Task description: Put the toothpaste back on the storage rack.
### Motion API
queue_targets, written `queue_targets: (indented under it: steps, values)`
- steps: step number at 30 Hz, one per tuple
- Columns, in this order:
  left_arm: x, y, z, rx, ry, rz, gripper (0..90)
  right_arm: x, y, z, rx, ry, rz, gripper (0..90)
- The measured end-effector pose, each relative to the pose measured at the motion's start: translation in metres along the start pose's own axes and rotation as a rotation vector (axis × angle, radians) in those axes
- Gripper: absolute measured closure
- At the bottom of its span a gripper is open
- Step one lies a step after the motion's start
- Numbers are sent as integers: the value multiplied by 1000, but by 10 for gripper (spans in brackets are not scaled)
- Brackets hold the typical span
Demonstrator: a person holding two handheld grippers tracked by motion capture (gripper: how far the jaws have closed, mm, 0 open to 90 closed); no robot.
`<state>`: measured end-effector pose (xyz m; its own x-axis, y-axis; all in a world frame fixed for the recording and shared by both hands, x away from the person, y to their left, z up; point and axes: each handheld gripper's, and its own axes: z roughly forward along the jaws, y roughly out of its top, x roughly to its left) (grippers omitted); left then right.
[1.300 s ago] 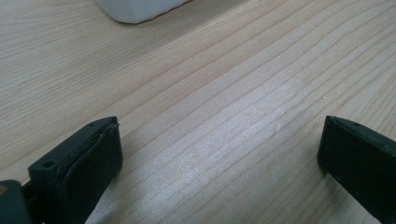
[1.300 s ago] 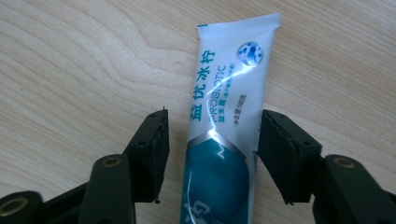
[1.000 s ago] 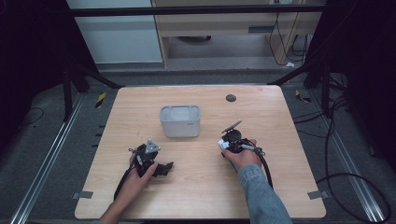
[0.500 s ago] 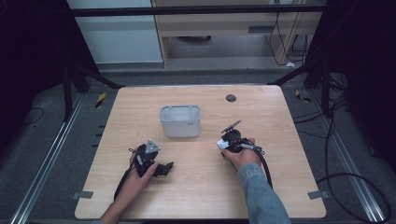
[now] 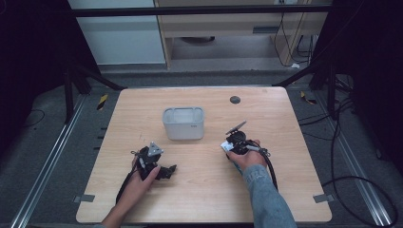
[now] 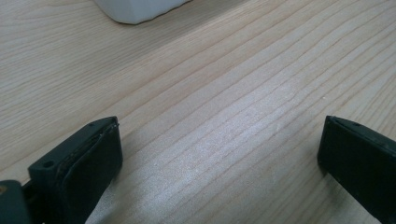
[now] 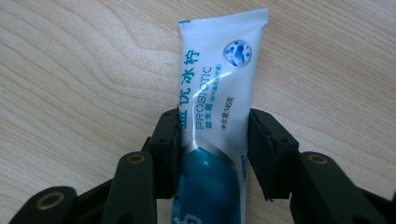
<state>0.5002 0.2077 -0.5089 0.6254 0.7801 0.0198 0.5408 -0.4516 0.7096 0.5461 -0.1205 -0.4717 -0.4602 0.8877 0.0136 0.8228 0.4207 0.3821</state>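
A white and teal toothpaste tube (image 7: 215, 107) lies flat on the wooden table (image 5: 204, 190), with my right gripper (image 7: 214, 140) shut on its sides; its crimped end points away from the camera. In the high view the right gripper (image 5: 231, 144) sits right of centre, a hand around it. At the lower left of that view my left gripper (image 5: 164, 171) rests on the table, and in its own view the left gripper (image 6: 219, 149) stands open with bare wood between its jaws. A white rectangular bin (image 5: 183, 123) stands mid-table, and its corner (image 6: 135, 9) shows beyond the left jaws.
A small dark round disc (image 5: 235, 99) lies near the table's far edge. Black cables (image 5: 271, 164) trail from the grippers toward the front. Metal rails and dark floor surround the table.
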Motion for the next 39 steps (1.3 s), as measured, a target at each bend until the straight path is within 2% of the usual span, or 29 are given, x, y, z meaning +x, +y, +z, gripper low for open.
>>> queue_targets:
  steps: [14,18,24,33,38,39]
  values:
    - [0,0,0,0,1,2,0,-2,-2,-1,-16,-13,16,684]
    - [0,0,0,0,1,2,0,-3,-3,-2,-29,-20,24,761]
    - [0,0,0,0,1,2,0,-2,-3,-4,-31,-22,19,777]
    - [0,0,0,0,1,1,0,0,1,-26,-75,-36,-4,789]
    - [0,0,0,0,1,2,0,-2,3,-43,-116,-39,-5,791]
    - [0,0,0,0,1,1,0,-2,4,-51,-144,-40,3,792]
